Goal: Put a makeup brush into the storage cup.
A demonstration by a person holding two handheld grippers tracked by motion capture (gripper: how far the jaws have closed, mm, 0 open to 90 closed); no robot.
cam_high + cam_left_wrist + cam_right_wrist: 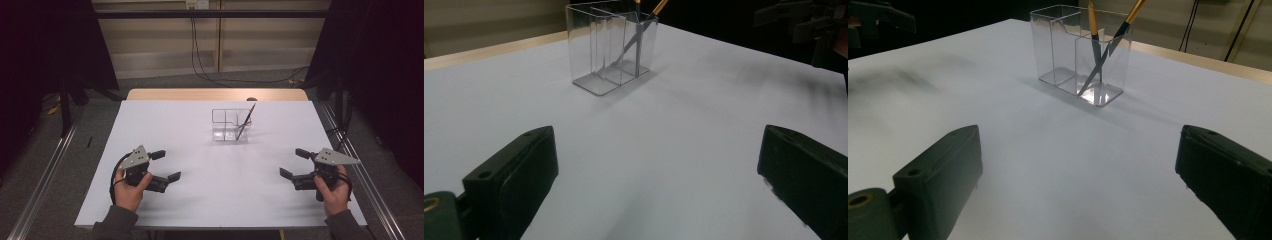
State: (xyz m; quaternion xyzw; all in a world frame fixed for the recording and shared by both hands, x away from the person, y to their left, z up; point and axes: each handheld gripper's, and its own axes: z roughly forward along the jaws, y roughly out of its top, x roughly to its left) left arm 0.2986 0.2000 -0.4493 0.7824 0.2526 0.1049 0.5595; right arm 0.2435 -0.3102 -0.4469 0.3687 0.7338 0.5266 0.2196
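A clear plastic organizer with compartments stands on the white table, past the middle. Two pencils lean crossed in its right compartment; their yellow shafts and dark lower ends appear in the right gripper view. The organizer stands ahead in the left gripper view, and the organizer also in the right one. My left gripper rests low at the front left, open and holding nothing. My right gripper sits at the front right, open and holding nothing. Both are well short of the organizer.
The white sheet covers the table, with a wooden strip along the far edge. Metal rails run along both sides. Cables hang at the back wall. The right gripper appears far off in the left gripper view.
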